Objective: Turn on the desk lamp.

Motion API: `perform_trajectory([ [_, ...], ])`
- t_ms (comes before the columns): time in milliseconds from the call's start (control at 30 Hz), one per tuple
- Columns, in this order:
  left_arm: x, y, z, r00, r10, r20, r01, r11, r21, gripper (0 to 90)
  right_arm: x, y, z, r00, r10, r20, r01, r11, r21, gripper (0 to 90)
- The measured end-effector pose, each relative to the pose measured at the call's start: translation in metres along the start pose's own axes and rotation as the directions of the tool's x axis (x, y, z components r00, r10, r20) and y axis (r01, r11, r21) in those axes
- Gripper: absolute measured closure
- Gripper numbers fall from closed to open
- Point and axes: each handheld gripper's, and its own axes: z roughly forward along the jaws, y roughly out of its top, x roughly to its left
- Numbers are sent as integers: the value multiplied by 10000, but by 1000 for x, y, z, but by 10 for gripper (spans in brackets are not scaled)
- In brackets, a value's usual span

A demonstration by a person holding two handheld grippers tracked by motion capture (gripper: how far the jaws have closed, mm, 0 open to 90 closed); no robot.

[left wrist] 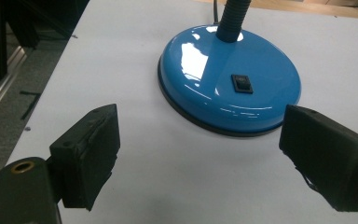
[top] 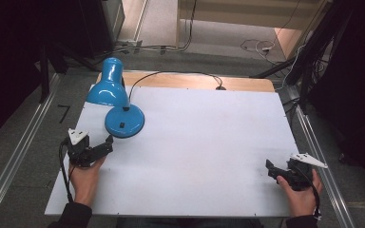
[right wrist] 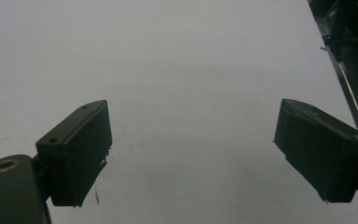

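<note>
Both grippers (top: 108,141) (top: 269,166) gape wide

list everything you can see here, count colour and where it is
desk lamp: 1, blue, far left of the table, shade tipped down
lamp switch: 1, black, on the lamp's round base
lamp cord: 1, black, runs along the table's far edge
table: 1, white top, centre
left tongs: 1, black, open, just short of the lamp base
right tongs: 1, black, open, near right corner
hands: 2, at the near edge
</note>
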Motion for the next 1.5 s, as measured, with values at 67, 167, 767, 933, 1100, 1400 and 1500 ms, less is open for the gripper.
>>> perform_trajectory([
  [67, -2, 1, 1, 10000, 41, 9, -41, 10000, 38, 132, -1, 0, 0, 10000, -7, -13, 7, 10000, 9, 94],
  [167, -6, 3, 3, 9999, 110, 74, -111, 9999, 11, 138, -1, 0, 0, 10000, 21, -5, -21, 10000, 25, 95],
  [767, -14, 8, 11, 9999, -8, 169, 10, 9999, -112, 176, -1, 0, 1, 10000, 60, -52, -60, 9999, 113, 99],
  [933, -16, 11, 15, 9999, -23, 160, 25, 9999, -137, 176, 0, 0, 1, 9999, 69, -95, -68, 9999, 128, 99],
  [1100, -18, 13, 17, 9998, 30, 184, -26, 9998, -216, 195, 0, 0, 2, 9999, 96, -90, -94, 9998, 173, 101],
  [1400, -22, 17, 25, 9998, 54, 213, -49, 9997, -234, 223, 0, 0, 3, 9999, 61, -110, -59, 9998, 187, 101],
  [1500, -22, 19, 27, 9997, 103, 210, -99, 9997, -203, 228, 0, 0, 3, 9999, 40, -106, -38, 9998, 184, 102],
])
